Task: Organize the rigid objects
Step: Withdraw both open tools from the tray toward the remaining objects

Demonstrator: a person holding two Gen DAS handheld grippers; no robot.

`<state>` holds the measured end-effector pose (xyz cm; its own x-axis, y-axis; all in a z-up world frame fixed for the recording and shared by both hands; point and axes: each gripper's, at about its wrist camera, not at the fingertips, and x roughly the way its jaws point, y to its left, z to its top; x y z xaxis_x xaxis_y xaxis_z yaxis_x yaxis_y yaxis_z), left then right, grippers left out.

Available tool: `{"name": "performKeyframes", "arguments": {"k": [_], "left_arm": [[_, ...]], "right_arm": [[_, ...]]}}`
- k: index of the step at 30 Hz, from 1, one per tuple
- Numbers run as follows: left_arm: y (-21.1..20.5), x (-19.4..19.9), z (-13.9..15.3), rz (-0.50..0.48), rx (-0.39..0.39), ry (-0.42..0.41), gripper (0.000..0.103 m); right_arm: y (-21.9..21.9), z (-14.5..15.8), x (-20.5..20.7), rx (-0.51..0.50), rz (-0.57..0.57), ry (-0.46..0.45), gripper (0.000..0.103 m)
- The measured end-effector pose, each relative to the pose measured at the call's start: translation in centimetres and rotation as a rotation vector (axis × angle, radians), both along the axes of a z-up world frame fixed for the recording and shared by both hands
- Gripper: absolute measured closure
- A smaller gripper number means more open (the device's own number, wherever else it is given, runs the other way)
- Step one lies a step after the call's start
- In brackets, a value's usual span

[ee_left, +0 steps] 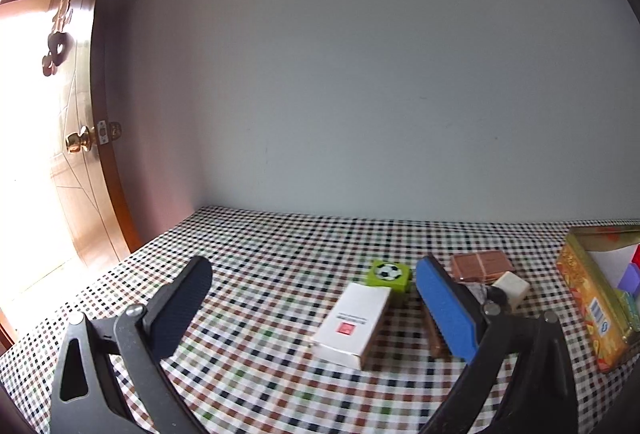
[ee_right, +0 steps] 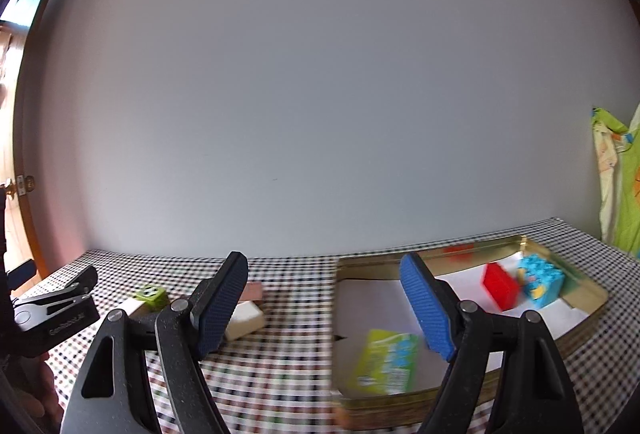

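Gold tin is seen already holding red, blue and green pieces. Both the left gripper and right gripper are held wide, empty. Probably the white box is to be fetched next, squarely.

A room in a home: a table under a checked cloth stands against a plain pale wall, beside a brown wooden door with a brass knob, and bright printed fabric hangs at the right.
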<state>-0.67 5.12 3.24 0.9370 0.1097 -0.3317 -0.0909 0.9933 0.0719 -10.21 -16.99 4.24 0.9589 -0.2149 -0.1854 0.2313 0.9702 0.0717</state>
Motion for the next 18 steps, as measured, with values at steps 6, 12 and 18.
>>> {"name": "performKeyframes", "arguments": {"k": [6,12,18], "left_arm": [[2.0,1.2,-0.1,0.022,0.013,0.006,0.0],[3.8,2.5,-0.2,0.042,0.015,0.014,0.0],[5.1,3.6,-0.3,0.033,0.004,0.041,0.0]], "right_arm": [[2.1,-0.4,1.6,0.002,0.038,0.033,0.023],[3.1,-0.9,3.1,0.005,0.057,0.085,0.023],[4.0,-1.2,5.0,0.012,0.091,0.146,0.023]]}}
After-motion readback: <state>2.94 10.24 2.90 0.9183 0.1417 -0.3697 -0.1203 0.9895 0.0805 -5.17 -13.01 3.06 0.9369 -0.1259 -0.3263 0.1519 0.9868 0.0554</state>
